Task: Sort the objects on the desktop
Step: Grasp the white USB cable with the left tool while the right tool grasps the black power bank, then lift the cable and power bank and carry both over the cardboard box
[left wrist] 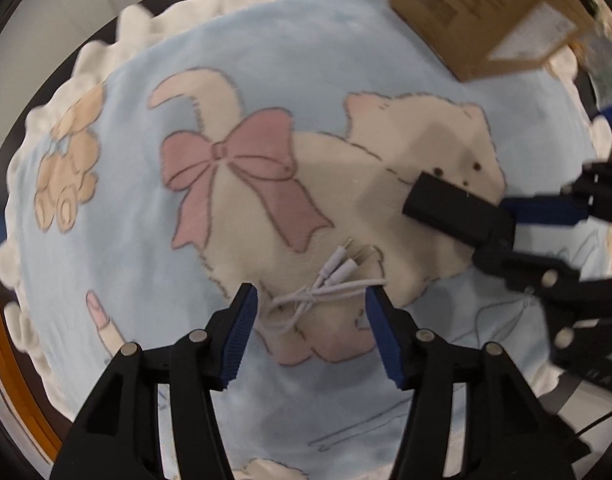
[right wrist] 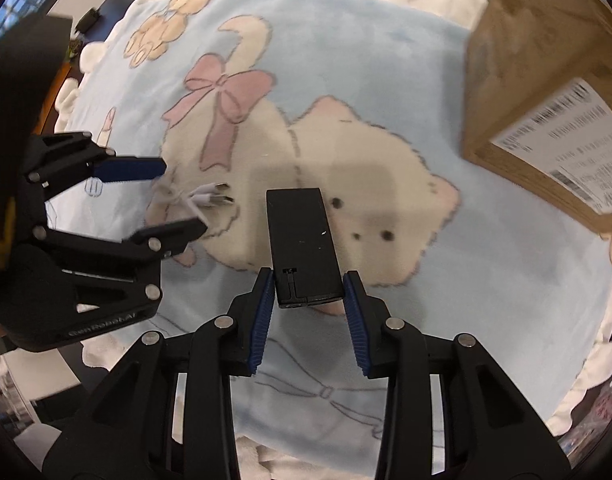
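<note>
- Left gripper has its jaws apart, straddling a bundled white cable on the blue blanket.
- Right gripper is spread around a black box's near end, gaps showing either side.
- Cardboard box stands beyond, well apart.

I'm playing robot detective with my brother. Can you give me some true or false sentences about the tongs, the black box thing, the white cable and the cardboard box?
1. The right tongs are open, one finger on each side of the black box. True.
2. The white cable lies in a loose bundle on the blanket between the fingers of the left tongs. True.
3. The left tongs are squeezing the cable shut. False: their fingers are spread apart around it.
4. The cardboard box sits on top of the black box. False: it stands apart, near the blanket's far right edge.
5. The blanket is plain red. False: it is light blue with a cat and a pink bow.
</note>
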